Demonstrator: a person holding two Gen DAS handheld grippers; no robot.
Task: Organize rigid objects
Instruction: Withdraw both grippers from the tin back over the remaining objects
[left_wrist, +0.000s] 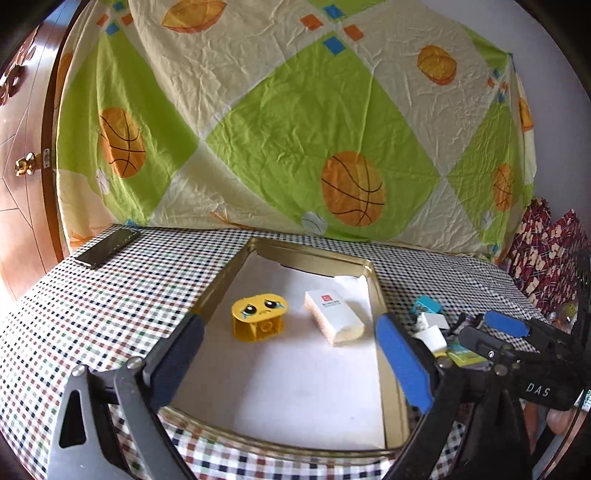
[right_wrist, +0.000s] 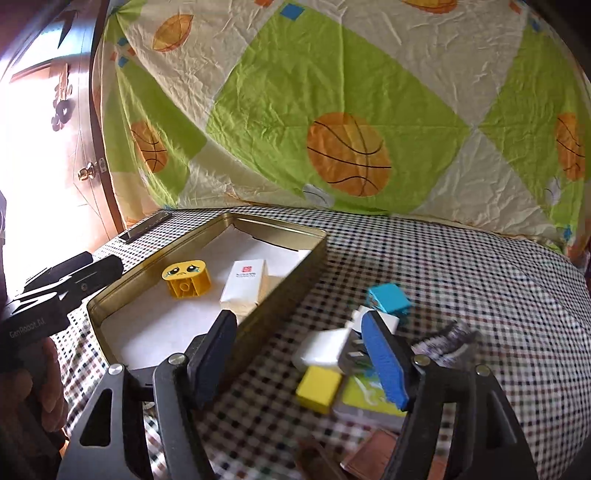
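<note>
Beside the gold tin, the right gripper, jaws apart and empty, should centre squarely on the white charger before closing.

Left claw: jaws spread wide, nothing between; ahead, bare white floor of the shallow gold metal tin, then yellow sad-face block and white rectangular box.

Right claw: tin wall at its left finger; white charger plug, yellow cube, blue cube crowd ahead. Checked surface beyond lies open.
</note>
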